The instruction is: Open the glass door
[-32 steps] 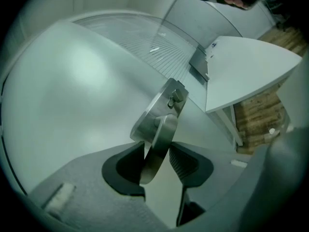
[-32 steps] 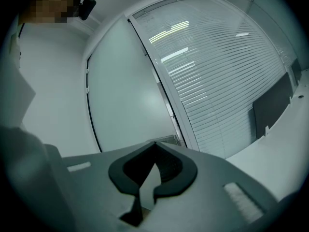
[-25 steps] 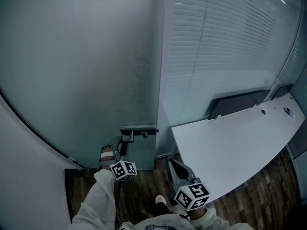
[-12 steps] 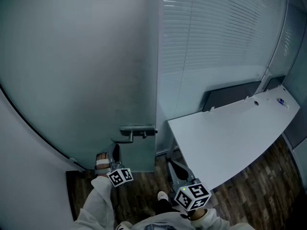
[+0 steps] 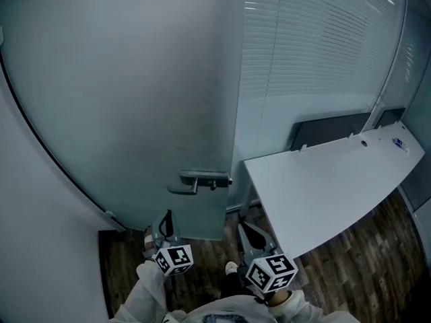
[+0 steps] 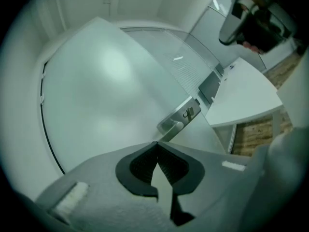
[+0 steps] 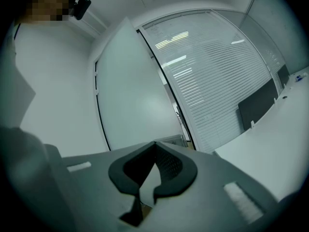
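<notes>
- Left gripper (image 5: pixel 166 218): jaws are pressing together with nothing between them. It is hovering low on the near side, just below the handle (image 5: pixel 202 179) and apart from it, and pointing toward the door.
- Right gripper (image 5: pixel 246 231): jaws are likewise meeting at the tips and holding nothing. It is hanging to the right of the left gripper, below the door's right edge and beside the near-left corner of the desk (image 5: pixel 323 187). It is lying farther from the handle than the left gripper.
- Glass door (image 5: pixel 135 113): a tall frosted panel, pale grey-green, is filling the left and far part of the head view. A thin dark line is running along its left edge, next to a plain white wall (image 5: pixel 40 247).
- Handle: silvery metal lever and bar, sitting low on the door, close to its right edge.
- Blinds (image 5: pixel 316 59): horizontal white slats are covering the partition right of the door.
- Desk: a white top is reaching off to the right, with a dark panel (image 5: pixel 330 132) standing along its far edge.
- Floor (image 5: pixel 363 261): dark wood planks are showing under the desk and grippers.
- Sleeve (image 5: pixel 151 291): white cloth is covering the arm behind the left gripper.
</notes>
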### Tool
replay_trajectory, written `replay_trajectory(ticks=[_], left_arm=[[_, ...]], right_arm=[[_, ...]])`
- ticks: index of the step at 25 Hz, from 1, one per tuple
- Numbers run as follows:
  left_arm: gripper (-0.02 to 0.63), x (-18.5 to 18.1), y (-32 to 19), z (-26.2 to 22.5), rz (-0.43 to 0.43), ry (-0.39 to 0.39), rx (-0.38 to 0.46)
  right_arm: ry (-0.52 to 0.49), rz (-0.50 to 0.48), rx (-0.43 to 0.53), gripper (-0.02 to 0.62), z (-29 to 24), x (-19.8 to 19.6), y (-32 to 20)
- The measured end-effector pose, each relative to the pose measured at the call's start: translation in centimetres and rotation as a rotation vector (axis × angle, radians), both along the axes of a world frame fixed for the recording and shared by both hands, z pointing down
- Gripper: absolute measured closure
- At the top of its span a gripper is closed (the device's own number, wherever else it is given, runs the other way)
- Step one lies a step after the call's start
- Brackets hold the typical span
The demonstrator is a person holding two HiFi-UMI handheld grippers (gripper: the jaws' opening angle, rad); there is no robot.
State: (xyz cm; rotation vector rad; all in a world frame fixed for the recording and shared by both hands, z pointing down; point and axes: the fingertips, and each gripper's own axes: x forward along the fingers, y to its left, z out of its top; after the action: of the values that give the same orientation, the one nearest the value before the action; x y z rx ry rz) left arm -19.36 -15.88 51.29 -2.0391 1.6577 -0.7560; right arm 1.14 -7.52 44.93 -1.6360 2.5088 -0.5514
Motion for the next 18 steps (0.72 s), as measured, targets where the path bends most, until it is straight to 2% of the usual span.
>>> replay_trajectory(ticks=[4, 8, 14, 18], left_arm=[[0.601, 0.0, 5.4, -1.1, 0.019, 0.187, -0.042], [0.601, 0.6, 7.6, -1.9, 0.021, 0.342, -0.101], [0.601, 1.4, 12.1, -2.4, 0.015, 0.46, -0.159], [0.601, 2.2, 15.0, -2.3, 0.008, 0.503, -0.181]], right_arm=[[0.012, 0.0, 0.02, 0.591, -0.4, -0.4, 4.0], [0.02, 0.008, 0.018, 0.592, -0.4, 0.0, 4.8], [0.034, -0.01, 0.003, 0.592, -0.3, -0.1, 7.6], [0.037, -0.026, -0.008, 0.592, 0.0, 0.1, 9.3]])
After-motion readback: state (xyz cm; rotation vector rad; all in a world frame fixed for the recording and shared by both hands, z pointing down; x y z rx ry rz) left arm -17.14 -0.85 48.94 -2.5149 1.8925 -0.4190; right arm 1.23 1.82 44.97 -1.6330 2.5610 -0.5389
